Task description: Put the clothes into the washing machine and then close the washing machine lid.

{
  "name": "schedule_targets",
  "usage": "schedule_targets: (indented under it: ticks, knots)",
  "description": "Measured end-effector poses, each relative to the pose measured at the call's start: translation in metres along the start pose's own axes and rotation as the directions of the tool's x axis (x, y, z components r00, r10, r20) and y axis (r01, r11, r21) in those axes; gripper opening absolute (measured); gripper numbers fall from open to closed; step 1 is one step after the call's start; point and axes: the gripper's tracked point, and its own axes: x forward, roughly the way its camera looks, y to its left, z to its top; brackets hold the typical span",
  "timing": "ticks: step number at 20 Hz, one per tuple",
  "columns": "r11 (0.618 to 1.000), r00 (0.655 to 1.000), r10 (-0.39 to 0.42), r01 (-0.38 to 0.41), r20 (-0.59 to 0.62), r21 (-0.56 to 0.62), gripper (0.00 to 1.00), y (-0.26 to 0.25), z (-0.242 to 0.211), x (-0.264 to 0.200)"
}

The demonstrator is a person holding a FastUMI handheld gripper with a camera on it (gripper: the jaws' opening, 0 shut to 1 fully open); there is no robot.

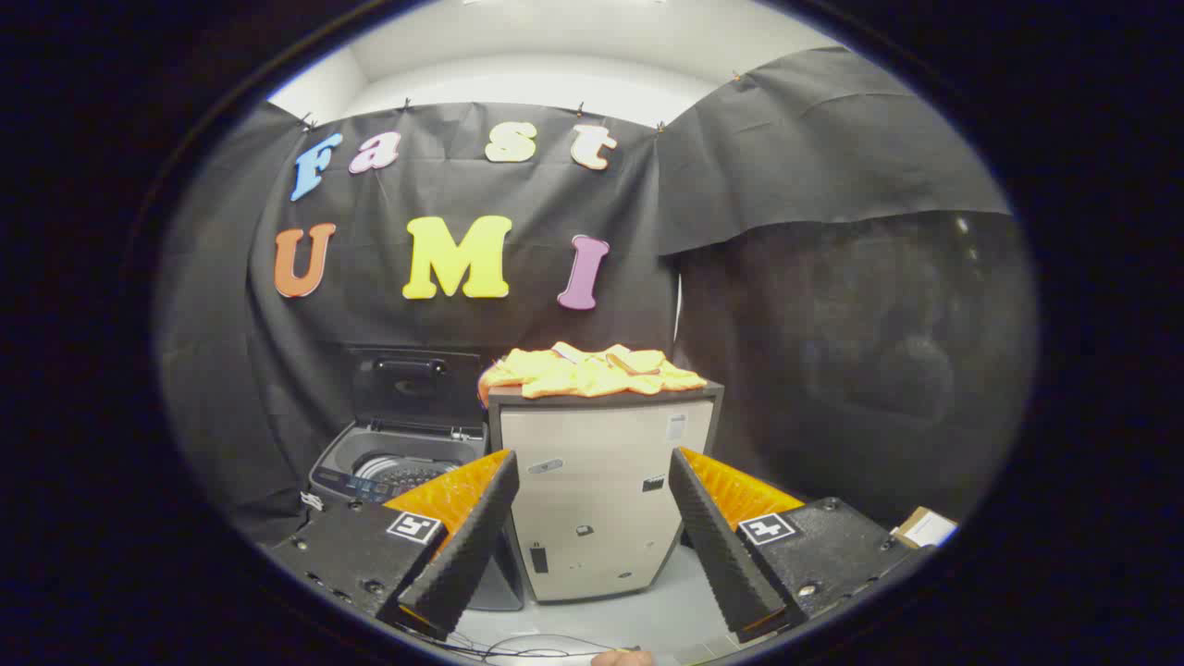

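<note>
The task stood at its very start, by my reading: the reach for the clothes had not begun, and nothing had gone into the machine. The gripper [592, 527] was spread wide and held nothing, its two ribbed black fingers [467, 546] angled apart with orange backing showing behind each. Between and beyond them stood a pale cabinet [597, 499] with a dark top, well ahead of the fingertips.

The clothes [592, 370] lay on that cabinet top as a loose, rumpled heap of yellow-orange fabric, spread across most of the top and drooping slightly over its left corner. Whether it was one garment or several could not be told. It looked soft and light, likely to sag and trail once lifted.

The washing machine [398, 462] sat just beside the cabinet on its left, lower than the cabinet top. Its lid [412, 384] stood upright against the black cloth wall [832, 277], and the drum [402, 474] was open to view.

The next move would call for raising the gripper to the cabinet top, setting the jaws around a thick fold of the heap, and closing firmly enough that no edge slipped free. Then the load would need carrying left and down into the drum, before the lid was brought down.
</note>
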Motion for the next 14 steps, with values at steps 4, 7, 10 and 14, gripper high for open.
schedule_targets:
  ticks: [4,7,10,14]
  knots:
    - [1.000,1.000,-0.009,0.009,0.004,0.012,1.00,0.000,0.009,0.007]
    - [1.000,1.000,-0.009,0.009,0.016,0.013,1.00,0.001,0.014,0.011]
    - [1.000,1.000,0.000,0.000,0.021,0.017,1.00,0.002,0.018,0.014]
    - [1.000,0.999,0.015,-0.015,0.030,0.014,1.00,0.003,0.023,0.014]
